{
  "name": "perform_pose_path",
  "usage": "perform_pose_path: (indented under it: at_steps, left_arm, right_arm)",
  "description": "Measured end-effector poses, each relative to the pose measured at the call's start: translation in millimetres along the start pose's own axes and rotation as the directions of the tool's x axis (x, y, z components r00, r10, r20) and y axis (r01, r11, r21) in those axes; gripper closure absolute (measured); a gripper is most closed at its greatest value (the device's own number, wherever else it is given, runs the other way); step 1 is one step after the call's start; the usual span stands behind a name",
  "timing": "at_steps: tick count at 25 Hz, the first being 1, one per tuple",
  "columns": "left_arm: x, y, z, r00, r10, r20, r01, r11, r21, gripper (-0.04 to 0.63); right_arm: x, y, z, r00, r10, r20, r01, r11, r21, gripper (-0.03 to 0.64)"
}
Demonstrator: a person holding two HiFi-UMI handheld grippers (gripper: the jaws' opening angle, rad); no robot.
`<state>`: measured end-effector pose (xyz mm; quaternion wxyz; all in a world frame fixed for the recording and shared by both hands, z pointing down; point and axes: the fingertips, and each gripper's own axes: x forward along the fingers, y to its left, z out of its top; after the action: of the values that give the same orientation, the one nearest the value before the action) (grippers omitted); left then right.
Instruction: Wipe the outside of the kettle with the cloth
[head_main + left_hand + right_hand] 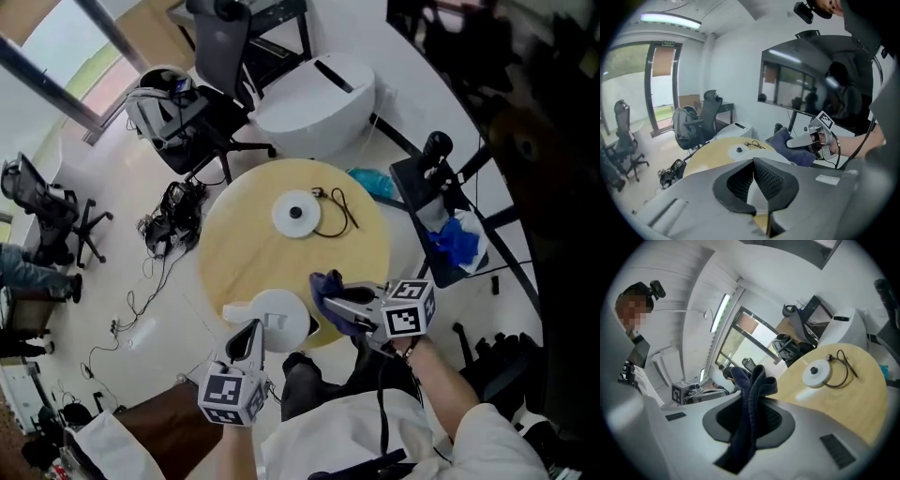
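The white kettle [281, 319] is at the near edge of the round wooden table [234, 253], off its white base disc [298, 214]. My left gripper [251, 328] reaches it from below left. In the left gripper view its jaws [753, 161] are shut, with a white part of the kettle [753, 193] pinched between the pads. My right gripper [330, 302] hovers just right of the kettle, shut on the dark blue cloth [328, 286]. In the right gripper view the cloth [752, 385] hangs bunched between the pads.
A black cord [337, 211] lies beside the base disc. Off the table, a white rounded unit [319, 103] stands at the far side. A black stand with something blue [450, 239] is at the right. Office chairs [187, 112] and cables [169, 220] are on the floor at left.
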<state>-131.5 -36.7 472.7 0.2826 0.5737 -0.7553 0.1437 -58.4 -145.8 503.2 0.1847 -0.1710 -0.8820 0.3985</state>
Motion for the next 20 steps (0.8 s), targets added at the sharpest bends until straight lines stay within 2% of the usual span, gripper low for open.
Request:
perform_pose_path:
  at_steps: [2,5,9,11,15,20]
  left_arm:
    - [4,-6,1,0.997,0.077,-0.010,-0.077,0.997,-0.018,0.595]
    - [13,-10,1,0.988,0.153,-0.035,-0.153,0.988,-0.026,0.595]
    - [16,-10,-6,0.971,0.220,-0.089,-0.220,0.975,0.005,0.595]
    - [15,-10,-7,0.968,0.231,-0.095,-0.232,0.973,-0.001,0.595]
    - [13,-12,-7,0.967,0.226,-0.119,-0.225,0.974,0.026,0.595]
    - [11,-11,-5,0.962,0.245,-0.118,-0.242,0.970,0.034,0.595]
  right_arm:
    - [2,1,-2,0.997,0.043,-0.058,-0.044,0.999,-0.015,0.548]
    - [5,2,-4,0.993,0.091,-0.077,-0.091,0.996,-0.006,0.548]
    - [15,13,-6,0.985,0.159,-0.068,-0.159,0.987,0.016,0.548]
    - [19,10,-12,0.985,0.164,-0.055,-0.162,0.986,0.037,0.548]
    - [24,-19,-39,0.993,0.102,-0.062,-0.096,0.991,0.093,0.548]
    - [42,-85,-87,0.992,-0.046,-0.119,0.070,0.977,0.199,0.548]
